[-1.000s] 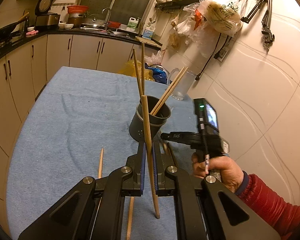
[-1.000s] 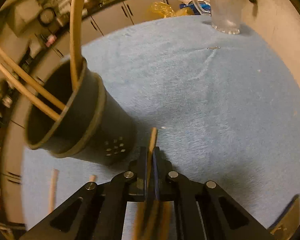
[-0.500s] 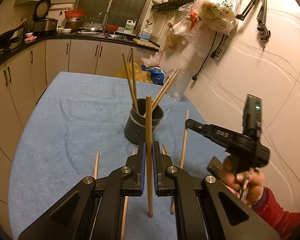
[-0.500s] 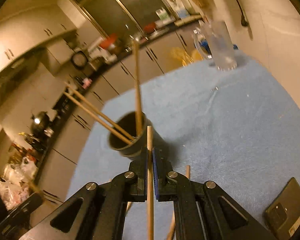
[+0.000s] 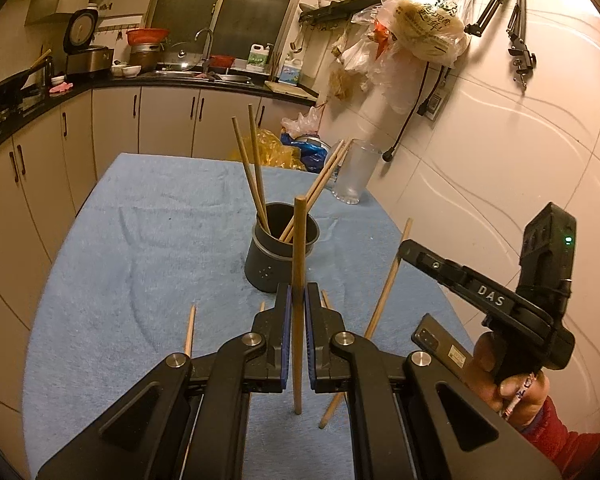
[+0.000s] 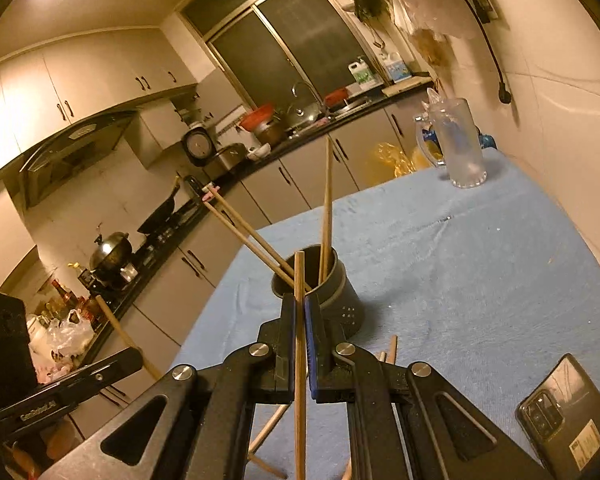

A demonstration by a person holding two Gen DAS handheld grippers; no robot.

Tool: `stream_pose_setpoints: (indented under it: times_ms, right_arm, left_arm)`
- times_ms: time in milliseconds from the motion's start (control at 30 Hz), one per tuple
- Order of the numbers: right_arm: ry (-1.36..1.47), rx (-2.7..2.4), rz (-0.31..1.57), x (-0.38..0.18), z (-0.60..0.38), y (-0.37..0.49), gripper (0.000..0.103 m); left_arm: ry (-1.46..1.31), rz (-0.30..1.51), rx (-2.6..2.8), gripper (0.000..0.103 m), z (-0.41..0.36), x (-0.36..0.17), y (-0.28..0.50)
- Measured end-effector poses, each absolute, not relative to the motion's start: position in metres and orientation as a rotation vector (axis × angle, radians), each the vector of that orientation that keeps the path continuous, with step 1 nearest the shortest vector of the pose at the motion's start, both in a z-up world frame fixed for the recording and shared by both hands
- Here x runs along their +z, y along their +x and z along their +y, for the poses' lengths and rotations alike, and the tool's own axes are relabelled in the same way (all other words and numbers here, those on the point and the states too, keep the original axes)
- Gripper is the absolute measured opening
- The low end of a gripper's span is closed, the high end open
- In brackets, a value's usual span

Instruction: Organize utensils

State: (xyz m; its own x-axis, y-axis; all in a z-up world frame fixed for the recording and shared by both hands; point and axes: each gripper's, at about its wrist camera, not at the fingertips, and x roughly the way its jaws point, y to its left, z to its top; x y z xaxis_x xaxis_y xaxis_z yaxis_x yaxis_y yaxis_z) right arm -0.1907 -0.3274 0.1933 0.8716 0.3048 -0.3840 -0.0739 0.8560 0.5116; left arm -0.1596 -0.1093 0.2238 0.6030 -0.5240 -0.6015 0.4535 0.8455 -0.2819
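Both my tongs have pulled back from the chopstick holder [image 5: 281, 252]: left tongs [image 5: 297, 312] and right tongs [image 6: 299, 316] each clamp one upright chopstick [image 5: 298, 264].

- Four chopsticks [image 5: 256, 176] fan out of the dark holder [image 5: 281, 254], crowding its mouth; a gap stays at the near rim.
- Bare blue cloth [image 5: 148, 248] lies left of it.
- Phone [image 6: 566, 420] and glass jug [image 6: 460, 148] flank my right side.

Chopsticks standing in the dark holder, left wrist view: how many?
4 chopsticks in the holder: a left-leaning pair and a right-leaning pair pointing toward the glass jug. A shorter one could hide inside.
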Motion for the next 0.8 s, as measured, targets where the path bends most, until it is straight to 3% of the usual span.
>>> stream_pose_setpoints:
  times_ms: [800]
  right_arm:
    - [0.466, 0.214, 0.403, 0.215, -0.323, -0.212, 0.000]
  left_arm:
    - [-0.101, 0.709, -0.572, 0.006, -0.112, 0.232, -0.162]
